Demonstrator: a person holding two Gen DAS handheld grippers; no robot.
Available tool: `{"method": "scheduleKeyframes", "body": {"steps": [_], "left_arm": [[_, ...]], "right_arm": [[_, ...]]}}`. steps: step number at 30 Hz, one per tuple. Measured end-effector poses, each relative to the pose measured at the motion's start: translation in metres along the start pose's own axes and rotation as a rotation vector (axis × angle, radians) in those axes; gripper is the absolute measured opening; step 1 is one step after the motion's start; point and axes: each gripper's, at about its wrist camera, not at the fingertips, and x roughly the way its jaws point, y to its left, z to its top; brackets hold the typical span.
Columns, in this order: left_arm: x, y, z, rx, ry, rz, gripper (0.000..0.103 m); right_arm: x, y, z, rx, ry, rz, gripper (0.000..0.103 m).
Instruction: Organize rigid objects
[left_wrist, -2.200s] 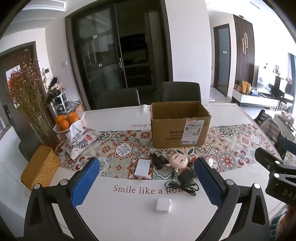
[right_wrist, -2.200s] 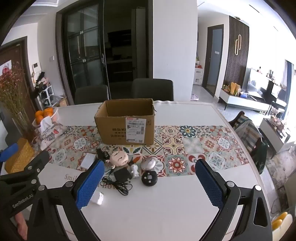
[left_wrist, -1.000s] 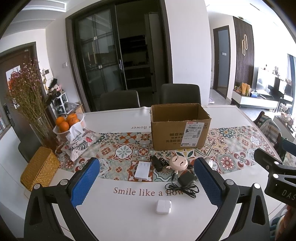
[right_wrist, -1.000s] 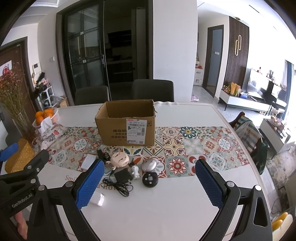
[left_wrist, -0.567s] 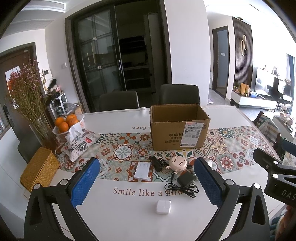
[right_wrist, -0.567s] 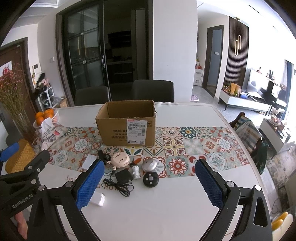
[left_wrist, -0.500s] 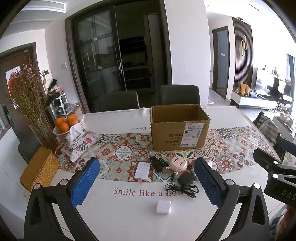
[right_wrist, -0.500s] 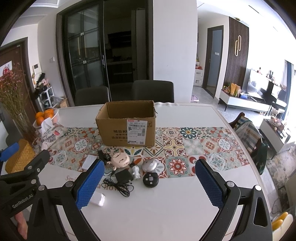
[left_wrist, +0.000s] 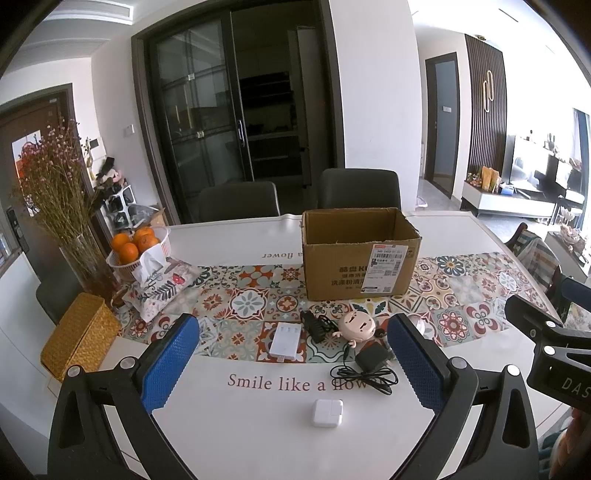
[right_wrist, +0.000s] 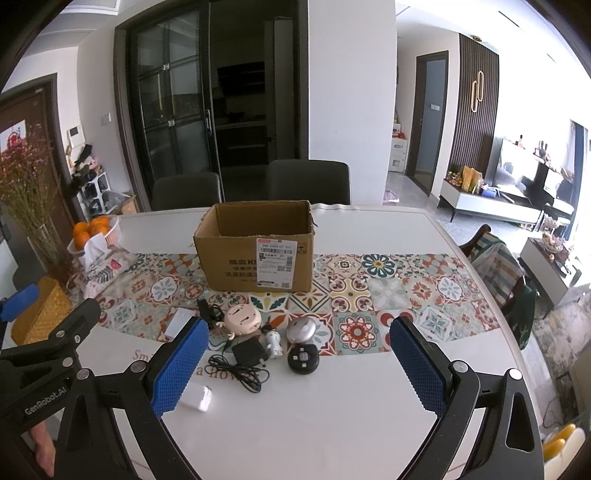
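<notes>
While both sets of tongs hang above the near edge of the white bench (left_wrist: 240, 435), nothing is held between them. At the far left of the bench stand a glass vase of dried flowers (left_wrist: 55, 206), a woven yellow box (left_wrist: 79, 339), a white basket of oranges (left_wrist: 135, 240) and a patterned tissue pouch (left_wrist: 162, 286). The left tongs (left_wrist: 293, 363) are spread wide, their blue pads well apart and empty.

A tiled patterned runner (left_wrist: 251, 302) crosses the bench from left to right. On it, near its front edge, lies a flat white rectangular device (left_wrist: 285, 341), and just right of that a small black plug (left_wrist: 317, 325) and a round pink figure head (left_wrist: 357, 325). In front of the pink head, on bare white bench, sits a black adapter with a coiled cable (left_wrist: 369, 365). Nearer still, alone, lies a white square charger (left_wrist: 327, 412).

Behind this cluster, on the runner, an open cardboard box (right_wrist: 258, 247) stands upright with a shipping label on its near face; what lies inside cannot be seen. From the right wrist view, a small white figurine (right_wrist: 274, 343) stands right of the adapter, then a silver domed object (right_wrist: 301, 328) and, in front of it, a black round puck (right_wrist: 303, 359).

The right tongs (right_wrist: 297, 365) are likewise spread wide and empty. Two dark chairs (right_wrist: 308, 181) stand at the far side.
</notes>
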Motion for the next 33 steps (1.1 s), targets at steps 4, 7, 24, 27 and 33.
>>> {"method": "scheduleKeyframes", "body": {"steps": [4, 7, 24, 27, 33], "left_arm": [[0.000, 0.001, -0.001, -0.001, 0.002, -0.002, 0.103], [0.000, 0.001, -0.001, -0.001, 0.002, -0.002, 0.103], [0.002, 0.001, -0.002, -0.001, 0.009, -0.010, 0.103], [0.009, 0.001, -0.006, 0.005, 0.027, -0.015, 0.103], [0.035, 0.004, -0.019, 0.002, 0.120, -0.028, 0.103]], "right_arm": [[0.000, 0.001, 0.000, 0.001, 0.000, 0.001, 0.099], [0.000, 0.002, 0.001, 0.001, 0.000, 0.002, 0.099], [0.002, 0.002, -0.001, 0.002, 0.005, 0.002, 0.099], [0.009, 0.004, -0.005, 0.004, 0.028, 0.002, 0.099], [0.040, 0.004, -0.016, -0.006, 0.123, 0.023, 0.099]]}}
